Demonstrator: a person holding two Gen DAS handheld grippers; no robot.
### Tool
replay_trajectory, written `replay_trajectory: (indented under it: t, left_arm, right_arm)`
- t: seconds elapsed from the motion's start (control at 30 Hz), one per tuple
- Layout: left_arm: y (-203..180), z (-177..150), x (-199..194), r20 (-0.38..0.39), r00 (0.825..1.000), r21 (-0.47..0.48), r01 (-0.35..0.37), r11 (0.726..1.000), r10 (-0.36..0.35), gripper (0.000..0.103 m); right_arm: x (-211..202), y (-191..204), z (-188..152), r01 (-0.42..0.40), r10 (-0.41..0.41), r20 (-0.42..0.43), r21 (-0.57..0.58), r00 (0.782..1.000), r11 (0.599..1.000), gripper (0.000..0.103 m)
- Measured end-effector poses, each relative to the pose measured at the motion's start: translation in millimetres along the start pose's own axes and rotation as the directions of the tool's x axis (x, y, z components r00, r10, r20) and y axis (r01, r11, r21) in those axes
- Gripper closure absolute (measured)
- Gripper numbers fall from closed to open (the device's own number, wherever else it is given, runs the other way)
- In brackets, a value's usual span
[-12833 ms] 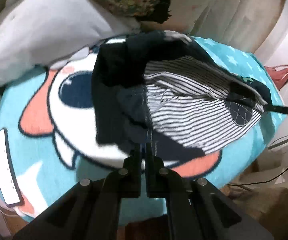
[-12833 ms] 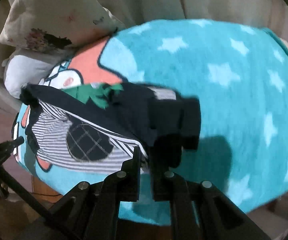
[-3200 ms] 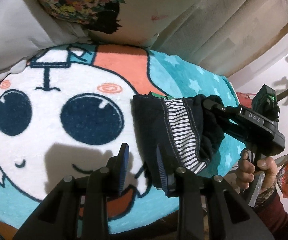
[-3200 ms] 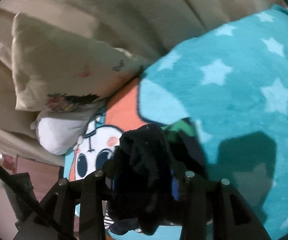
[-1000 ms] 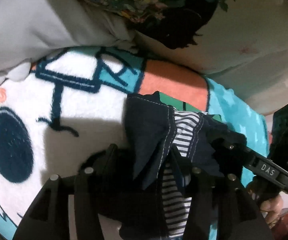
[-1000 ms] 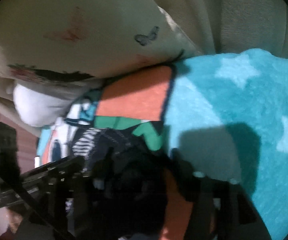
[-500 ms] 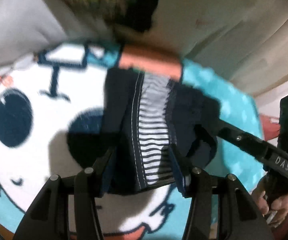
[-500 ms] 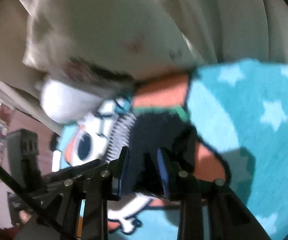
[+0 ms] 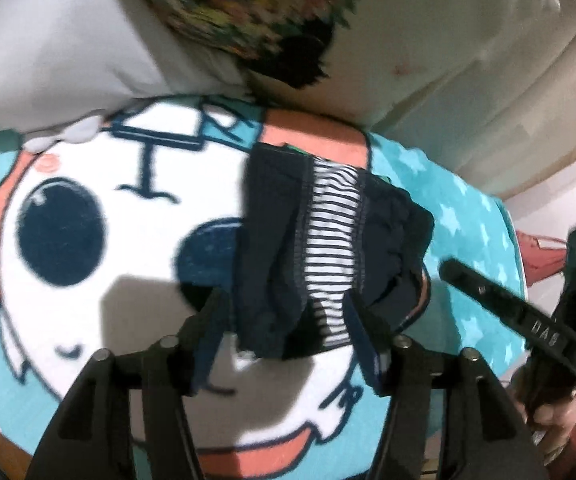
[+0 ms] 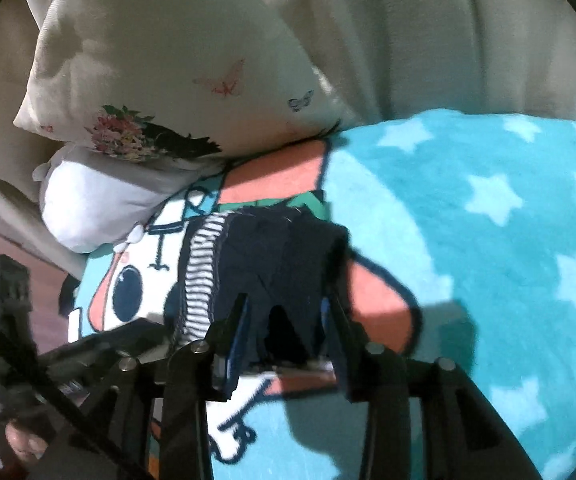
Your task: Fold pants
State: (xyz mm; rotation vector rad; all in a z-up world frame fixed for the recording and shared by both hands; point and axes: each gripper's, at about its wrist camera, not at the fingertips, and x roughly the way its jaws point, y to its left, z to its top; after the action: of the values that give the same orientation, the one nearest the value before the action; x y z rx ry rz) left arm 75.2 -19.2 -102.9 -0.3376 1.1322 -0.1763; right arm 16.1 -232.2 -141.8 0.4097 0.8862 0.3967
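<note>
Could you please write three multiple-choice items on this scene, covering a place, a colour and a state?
1. Where do the folded pants lie?
A. on the cartoon blanket
B. on the floral pillow
C. on the floor

2. What colour are the blanket's stars?
A. orange
B. pale blue
C. black

3. How do the left gripper fingers stand?
A. clamped on a pillow
B. open
C. shut on nothing

Answers:
1 A, the bundle rests on the cartoon face.
2 B, pale stars on teal.
3 B, a wide gap shows between them.
</note>
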Motion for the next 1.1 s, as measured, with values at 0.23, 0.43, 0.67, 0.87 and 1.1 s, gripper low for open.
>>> replay_trajectory:
  t: [0.23,0.43,0.67,0.87,1.1]
  left_arm:
    - [13.5,-14.7,-30.1,0.074,0.993,0.083,-0.096,0.992,0.090,0.043]
    - [29.4,-36.4,-46.8,0.066,0.994,0.153,-0.100,0.983,0.090,0.041]
    - [60.1,-50.9,-60.8,0.065,0.992,0.161,-0.113,0.980,0.104,0.038]
    - [74.9,-53.9,-76.3,0.086,0.990,0.152,-0.128,0.980,0.116,0.035]
    - [67.3,-55.0,-76.3,0.073,0.991,0.192,-0.122,0.974,0.109,0.033]
  right_arm:
    - [3.1,24.8,-43.9,0.127,-0.126,-0.027,0.030,0.992,0.991,0.051]
    - [16.4,68.9,-74.0,0.180,-0.181,-0.044,-0.022,0.982,0.983,0.046]
    - [25.2,102.6,-97.3,0.204,-0.205,-0.039,-0.026,0.978,0.979,0.040]
    - [20.9,120.4,-106.4,0.229,-0.230,-0.026,-0.029,0.973,0.973,0.036]
    - [8.8,119.7,-114.5,0.272,-0.272,-0.013,-0.005,0.962,0.962,0.035]
